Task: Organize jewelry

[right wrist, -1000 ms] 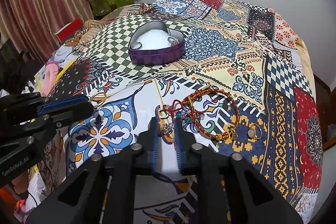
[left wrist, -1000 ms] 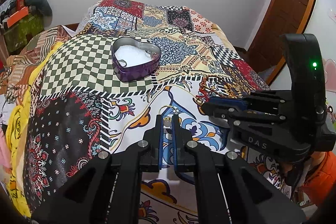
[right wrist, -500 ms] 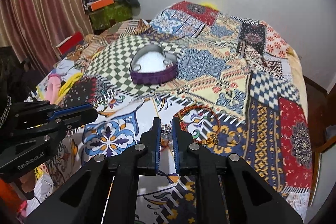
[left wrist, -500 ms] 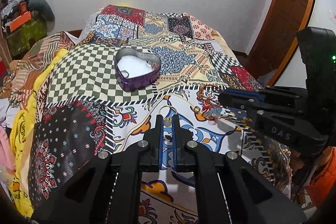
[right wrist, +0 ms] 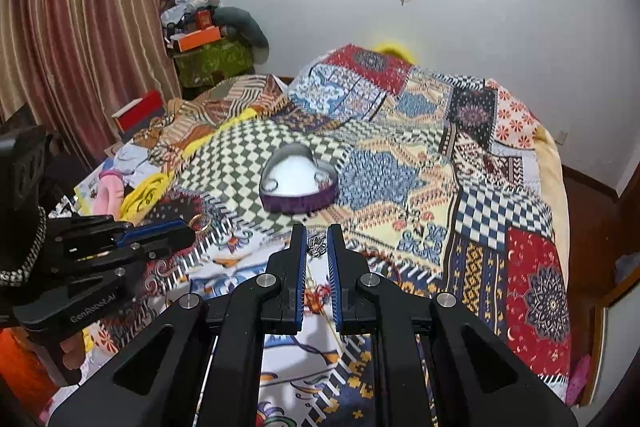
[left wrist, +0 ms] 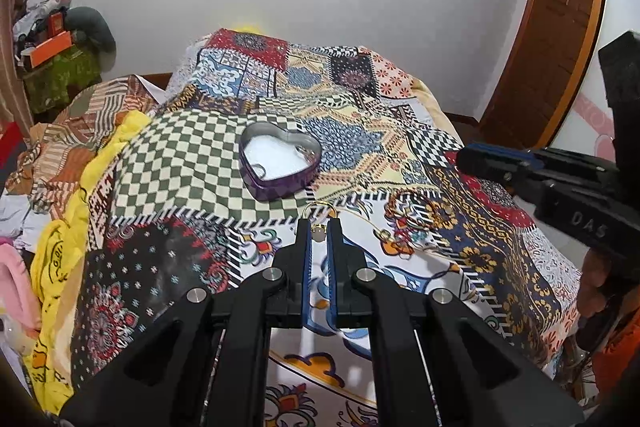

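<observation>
My left gripper (left wrist: 319,225) is shut on a gold ring (left wrist: 319,230) whose loop sticks out past the fingertips, held above the patchwork bedspread (left wrist: 192,163). In the right wrist view my right gripper (right wrist: 317,237) is shut on a small silver piece of jewelry (right wrist: 317,247). A purple heart-shaped tin (left wrist: 280,187) with a white lining lies open on the checkered patch beyond both grippers, also seen as the tin (right wrist: 298,203). The right gripper (left wrist: 468,155) shows at the right of the left wrist view. The left gripper (right wrist: 188,233) with its ring (right wrist: 200,221) shows at the left of the right wrist view.
A red beaded piece with a thin gold chain (left wrist: 402,239) lies on the bedspread to the right of the left gripper. Clothes (left wrist: 52,255) are heaped along the bed's left side. A wooden door (left wrist: 556,39) stands at the right, a striped curtain (right wrist: 80,27) at the left.
Both grippers have lifted away from the bedspread, each keeping its piece of jewelry. The bed and the tin now sit lower and look smaller in both views.
</observation>
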`<state>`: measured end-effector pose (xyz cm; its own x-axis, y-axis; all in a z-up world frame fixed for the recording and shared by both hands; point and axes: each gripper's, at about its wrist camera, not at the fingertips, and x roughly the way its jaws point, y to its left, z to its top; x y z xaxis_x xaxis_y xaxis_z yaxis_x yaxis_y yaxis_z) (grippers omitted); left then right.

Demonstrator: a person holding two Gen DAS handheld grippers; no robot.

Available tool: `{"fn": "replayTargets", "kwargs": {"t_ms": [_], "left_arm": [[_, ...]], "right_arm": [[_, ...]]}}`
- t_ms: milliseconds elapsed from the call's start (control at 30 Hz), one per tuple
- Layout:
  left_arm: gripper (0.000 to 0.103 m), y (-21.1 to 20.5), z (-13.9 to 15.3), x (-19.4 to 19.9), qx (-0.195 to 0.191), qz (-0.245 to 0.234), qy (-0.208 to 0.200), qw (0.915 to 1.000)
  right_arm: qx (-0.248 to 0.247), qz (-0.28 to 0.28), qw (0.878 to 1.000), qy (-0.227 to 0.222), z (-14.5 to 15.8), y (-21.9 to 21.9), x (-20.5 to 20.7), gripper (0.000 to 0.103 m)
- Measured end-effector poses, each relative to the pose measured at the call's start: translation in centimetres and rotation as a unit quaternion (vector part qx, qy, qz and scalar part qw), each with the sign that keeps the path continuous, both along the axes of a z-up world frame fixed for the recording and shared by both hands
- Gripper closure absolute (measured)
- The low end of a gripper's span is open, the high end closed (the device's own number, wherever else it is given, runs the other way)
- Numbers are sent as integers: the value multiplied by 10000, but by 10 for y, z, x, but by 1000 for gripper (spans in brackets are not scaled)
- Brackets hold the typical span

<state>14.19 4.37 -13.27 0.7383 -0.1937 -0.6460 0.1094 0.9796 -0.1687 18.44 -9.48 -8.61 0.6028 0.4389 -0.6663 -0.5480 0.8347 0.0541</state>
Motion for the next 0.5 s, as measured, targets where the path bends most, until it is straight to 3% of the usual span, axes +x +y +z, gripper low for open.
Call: {"fn": "replayTargets", "kwargs": {"t_ms": [500], "left_arm": [[98, 16, 12, 35, 48, 149, -218, 9996]], "right_arm": [[354, 156, 9988, -313, 23, 22, 26, 94]]}}
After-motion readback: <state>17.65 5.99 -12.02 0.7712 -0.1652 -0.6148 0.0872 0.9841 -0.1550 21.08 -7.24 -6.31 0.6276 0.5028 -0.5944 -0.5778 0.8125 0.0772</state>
